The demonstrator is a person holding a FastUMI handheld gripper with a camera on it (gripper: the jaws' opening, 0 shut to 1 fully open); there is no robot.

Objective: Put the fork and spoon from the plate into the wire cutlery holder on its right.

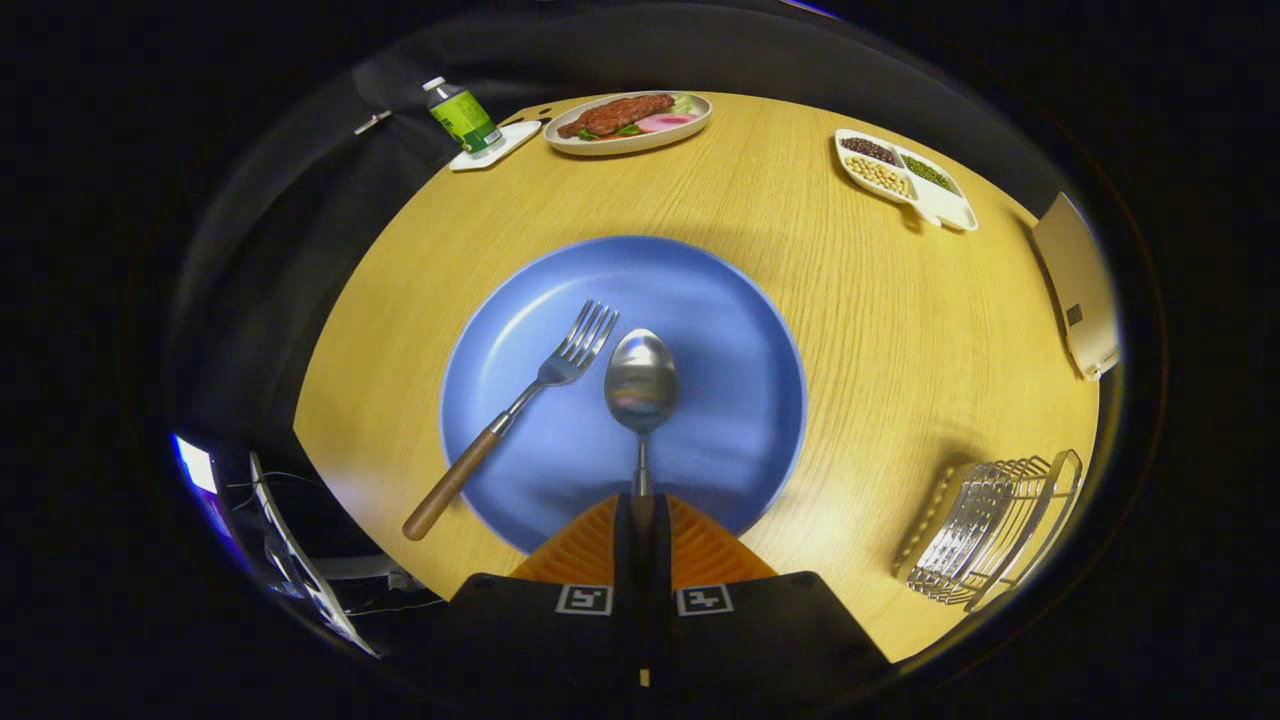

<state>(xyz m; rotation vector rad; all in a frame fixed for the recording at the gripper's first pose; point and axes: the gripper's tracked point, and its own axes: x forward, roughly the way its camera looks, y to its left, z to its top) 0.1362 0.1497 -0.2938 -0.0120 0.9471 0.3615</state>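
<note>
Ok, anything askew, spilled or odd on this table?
Nothing spilled. The wire cutlery holder seems to lie on its side. The tool is shut on the spoon; the fork rests on the blue plate.

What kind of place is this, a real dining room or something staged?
Most likely a staged dining table in a test booth. A blue plate holds a fork; the gripper is shut on a spoon. A meat dish and a wire cutlery holder share the wooden table.

The spoon is glossy metal. The fork has metal tines and a smooth wooden handle. The blue plate looks matt; the table shows wood grain.
</note>
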